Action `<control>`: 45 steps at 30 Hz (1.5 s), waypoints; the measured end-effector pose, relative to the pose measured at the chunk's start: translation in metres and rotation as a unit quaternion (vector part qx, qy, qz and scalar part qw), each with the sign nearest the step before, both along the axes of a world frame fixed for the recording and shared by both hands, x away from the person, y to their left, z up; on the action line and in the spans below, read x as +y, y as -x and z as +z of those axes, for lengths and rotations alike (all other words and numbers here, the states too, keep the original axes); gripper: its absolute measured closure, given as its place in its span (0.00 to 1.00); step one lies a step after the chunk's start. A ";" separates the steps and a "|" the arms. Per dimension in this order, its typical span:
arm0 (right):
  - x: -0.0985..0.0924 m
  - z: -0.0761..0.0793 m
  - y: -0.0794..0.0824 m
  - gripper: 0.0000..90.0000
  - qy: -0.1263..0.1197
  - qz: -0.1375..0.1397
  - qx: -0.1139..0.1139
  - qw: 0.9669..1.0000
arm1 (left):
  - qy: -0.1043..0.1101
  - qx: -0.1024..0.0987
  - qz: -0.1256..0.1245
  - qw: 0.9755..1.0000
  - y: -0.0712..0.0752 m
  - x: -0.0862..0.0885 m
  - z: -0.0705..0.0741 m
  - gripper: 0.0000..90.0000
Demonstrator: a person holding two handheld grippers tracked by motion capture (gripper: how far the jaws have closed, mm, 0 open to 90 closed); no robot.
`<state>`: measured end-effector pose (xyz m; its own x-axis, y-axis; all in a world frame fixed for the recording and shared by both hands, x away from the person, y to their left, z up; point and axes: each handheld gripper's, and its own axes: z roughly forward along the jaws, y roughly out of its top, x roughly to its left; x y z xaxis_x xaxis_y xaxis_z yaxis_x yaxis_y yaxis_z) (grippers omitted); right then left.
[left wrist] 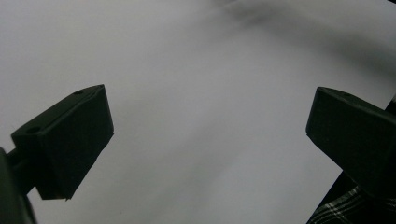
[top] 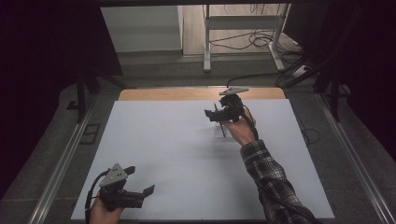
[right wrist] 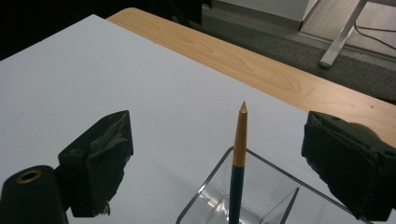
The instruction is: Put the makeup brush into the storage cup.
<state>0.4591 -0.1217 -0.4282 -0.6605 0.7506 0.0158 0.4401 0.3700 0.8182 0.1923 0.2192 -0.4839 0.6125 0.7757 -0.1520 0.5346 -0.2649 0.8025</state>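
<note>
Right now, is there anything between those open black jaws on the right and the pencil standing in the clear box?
Nothing visible stands in the way. In the right gripper view, the pencil stands upright in the clear box, tip up, in the open gap between the jaws of the right gripper. The jaws stand apart from it on either side, with bare white table beyond.

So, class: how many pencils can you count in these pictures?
1. The pencil stands point up inside the clear holder on the white table, between the open right gripper jaws, untouched. None seems hidden.
</note>
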 end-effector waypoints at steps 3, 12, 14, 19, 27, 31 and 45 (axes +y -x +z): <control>0.000 0.001 0.001 0.10 0.001 0.002 0.000 1.000 | 0.000 0.000 0.000 1.000 0.000 0.000 0.000 0.01; 0.002 0.006 0.008 0.10 0.003 0.014 0.002 1.000 | -0.001 0.000 -0.001 1.000 0.000 -0.001 0.000 0.01; 0.002 0.006 0.009 0.10 0.003 0.014 0.002 1.000 | -0.001 0.000 -0.001 1.000 0.000 -0.001 0.000 0.01; 0.000 0.008 0.012 0.10 0.006 0.015 0.001 1.000 | -0.002 0.000 -0.002 1.000 0.000 -0.001 0.000 0.01; -0.001 0.012 0.018 0.09 0.004 0.017 -0.002 1.000 | 0.000 0.000 -0.002 1.000 0.000 -0.001 0.000 0.01; -0.002 0.013 0.021 0.09 0.004 0.021 -0.003 1.000 | 0.002 0.000 -0.002 1.000 -0.001 -0.001 0.000 0.01; -0.007 0.014 0.032 0.09 0.005 0.028 -0.007 1.000 | 0.003 0.001 -0.002 1.000 -0.001 -0.001 0.000 0.01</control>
